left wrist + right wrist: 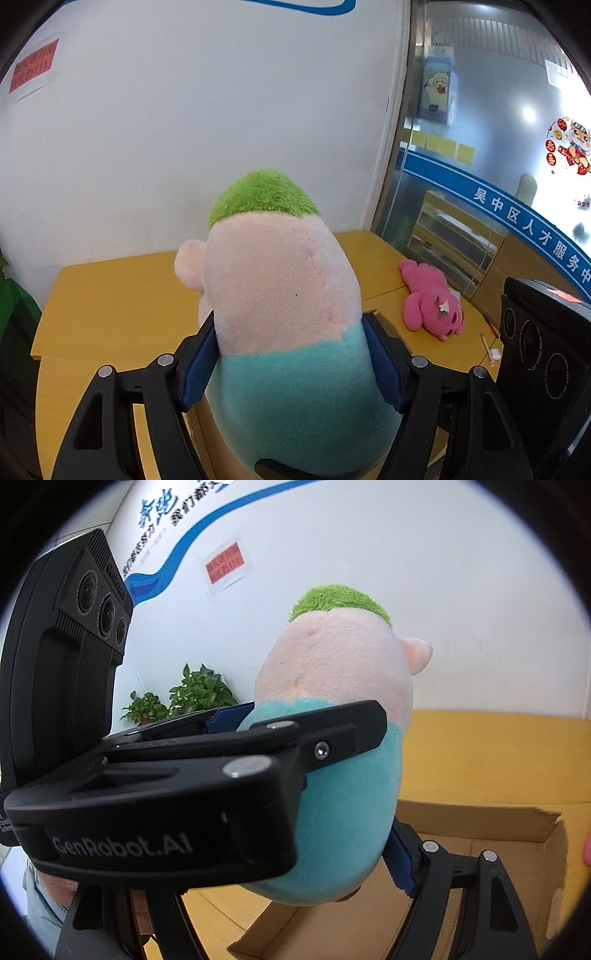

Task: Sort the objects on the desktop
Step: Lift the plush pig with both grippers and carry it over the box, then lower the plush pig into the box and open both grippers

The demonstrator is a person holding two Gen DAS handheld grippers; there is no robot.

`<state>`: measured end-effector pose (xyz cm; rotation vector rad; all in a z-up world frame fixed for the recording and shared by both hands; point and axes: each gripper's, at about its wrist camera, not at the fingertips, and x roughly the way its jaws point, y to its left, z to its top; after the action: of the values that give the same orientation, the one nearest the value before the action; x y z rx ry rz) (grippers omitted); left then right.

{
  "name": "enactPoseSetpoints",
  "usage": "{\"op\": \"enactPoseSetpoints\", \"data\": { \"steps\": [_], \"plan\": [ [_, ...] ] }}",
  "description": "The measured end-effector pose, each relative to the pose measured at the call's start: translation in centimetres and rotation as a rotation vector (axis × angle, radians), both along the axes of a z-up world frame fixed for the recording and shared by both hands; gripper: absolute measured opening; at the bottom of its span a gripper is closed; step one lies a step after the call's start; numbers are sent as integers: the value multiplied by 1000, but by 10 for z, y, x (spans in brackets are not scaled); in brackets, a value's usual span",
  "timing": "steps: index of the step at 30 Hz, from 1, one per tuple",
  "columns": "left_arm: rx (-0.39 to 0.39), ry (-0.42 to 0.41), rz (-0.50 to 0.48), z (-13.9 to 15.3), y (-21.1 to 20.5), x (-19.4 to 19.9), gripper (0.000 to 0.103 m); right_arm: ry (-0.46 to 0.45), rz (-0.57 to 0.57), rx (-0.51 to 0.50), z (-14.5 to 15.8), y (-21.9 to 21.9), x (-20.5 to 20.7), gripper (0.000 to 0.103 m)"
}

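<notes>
A plush doll [280,295] with green hair, a peach head and a teal body is clamped between the blue pads of my left gripper [291,354], held up above the yellow table [110,295]. In the right wrist view the same doll [332,686] hangs over an open cardboard box [480,834], with the left gripper's black body in front of it. One blue-padded finger [400,864] of my right gripper shows beside the doll's teal bottom; the other finger is hidden. A pink plush toy [432,299] lies on the table at the right.
A white wall stands behind the table. A glass partition [480,147] with stickers is at the right. Potted plants [184,698] stand at the left. A pencil and a small white object [493,352] lie near the table's right edge.
</notes>
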<state>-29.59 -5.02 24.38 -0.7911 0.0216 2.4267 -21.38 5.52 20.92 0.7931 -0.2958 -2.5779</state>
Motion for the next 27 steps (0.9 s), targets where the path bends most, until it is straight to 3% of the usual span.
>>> {"op": "enactPoseSetpoints", "data": {
  "steps": [4, 7, 15, 19, 21, 27],
  "plan": [
    [-35, -106, 2, -51, -1, -41, 77, -86, -8, -32, -46, -3, -42, 78],
    [-47, -235, 6, -106, -5, -75, 77, -175, -20, -49, -92, -7, -73, 78],
    [-111, -461, 44, -207, -10, -110, 77, -381, -14, -105, -197, -20, -120, 78],
    [-154, -474, 25, -224, -11, -107, 77, -457, -4, -97, -224, -32, -130, 79],
    [-142, -488, 23, -226, -16, -107, 78, -480, -7, -99, -231, -36, -134, 88],
    [-128, -509, 34, -224, -26, -103, 81, -473, -14, -62, -216, -45, -115, 91]
  ]
}}
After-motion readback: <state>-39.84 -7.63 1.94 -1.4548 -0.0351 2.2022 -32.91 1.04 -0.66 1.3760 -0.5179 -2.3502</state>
